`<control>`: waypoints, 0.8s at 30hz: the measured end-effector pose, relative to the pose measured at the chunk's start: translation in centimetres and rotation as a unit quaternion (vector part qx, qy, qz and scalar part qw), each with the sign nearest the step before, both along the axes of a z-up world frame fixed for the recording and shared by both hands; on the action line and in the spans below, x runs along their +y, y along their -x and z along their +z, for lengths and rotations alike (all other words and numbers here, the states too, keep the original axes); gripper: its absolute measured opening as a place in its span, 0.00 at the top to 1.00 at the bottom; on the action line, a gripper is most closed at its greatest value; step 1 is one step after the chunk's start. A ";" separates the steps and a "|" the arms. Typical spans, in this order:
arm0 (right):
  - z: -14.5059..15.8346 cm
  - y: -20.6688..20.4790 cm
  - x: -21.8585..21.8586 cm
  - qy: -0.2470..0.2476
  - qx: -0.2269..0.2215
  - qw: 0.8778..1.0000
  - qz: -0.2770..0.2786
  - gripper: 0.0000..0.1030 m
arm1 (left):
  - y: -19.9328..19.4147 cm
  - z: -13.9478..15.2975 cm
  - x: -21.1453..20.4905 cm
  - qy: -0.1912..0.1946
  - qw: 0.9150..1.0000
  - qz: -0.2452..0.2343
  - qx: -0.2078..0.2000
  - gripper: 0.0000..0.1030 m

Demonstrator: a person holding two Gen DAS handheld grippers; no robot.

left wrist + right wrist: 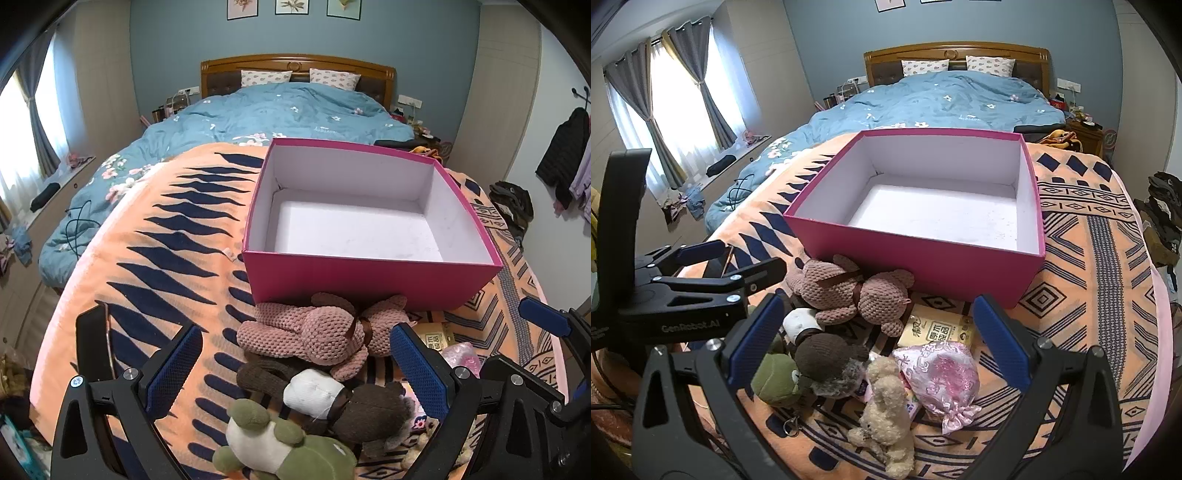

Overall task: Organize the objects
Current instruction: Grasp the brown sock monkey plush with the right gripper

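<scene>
Several soft things are heaped on the orange patterned blanket (1089,280), just near of the large open pink cardboard box with a white inside (923,254), which is empty. Stiffness but little weight is judged for the box; it need not be moved.

Next in size, the pink knitted plush bear with a brown ribbon (849,295) lies touching the box's near wall. It is judged light and squashy, best pinched across the body. The brown knitted plush with a white muzzle (347,406), the green plush turtle (280,450) and the cream fuzzy plush rabbit (886,417) are judged alike.

The pink brocade drawstring pouch (942,380) is likely slippery; its gathered neck seems the surest hold. The yellow tissue packet (938,328) is partly covered.

The left gripper (295,373) and the right gripper (879,343) are both spread wide, nothing grasped.
</scene>
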State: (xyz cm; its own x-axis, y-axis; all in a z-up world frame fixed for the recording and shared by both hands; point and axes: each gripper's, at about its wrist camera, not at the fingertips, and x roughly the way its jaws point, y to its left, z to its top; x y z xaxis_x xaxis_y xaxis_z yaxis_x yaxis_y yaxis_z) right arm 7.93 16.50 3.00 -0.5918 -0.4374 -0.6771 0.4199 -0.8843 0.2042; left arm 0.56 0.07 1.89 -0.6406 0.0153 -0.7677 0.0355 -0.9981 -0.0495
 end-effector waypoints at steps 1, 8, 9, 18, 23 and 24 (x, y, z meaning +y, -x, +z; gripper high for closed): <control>0.0 0.0 -0.1 0.001 -0.001 1.000 0.002 0.01 | 0.0 0.0 0.0 0.000 1.000 0.001 0.000 0.00; -0.1 0.3 -0.7 0.003 -0.007 1.000 0.017 0.01 | 0.3 -0.4 -0.6 -0.004 1.000 0.006 -0.005 0.00; -0.2 0.3 -0.9 0.003 -0.009 1.000 0.021 0.01 | 0.4 -0.5 -0.8 -0.008 1.000 0.006 -0.007 0.00; -2.2 1.0 -2.6 -0.008 -0.061 0.997 0.056 0.09 | 1.0 -2.6 -5.0 -0.030 0.999 0.023 -0.027 0.00; -4.2 1.5 -3.6 -0.009 -0.110 0.990 0.083 0.23 | 1.0 -4.5 -7.1 -0.040 0.998 0.019 -0.046 0.00; -4.6 1.5 -3.9 -0.012 -0.119 0.989 0.090 0.24 | 1.1 -4.8 -7.1 -0.037 0.998 0.016 -0.048 0.00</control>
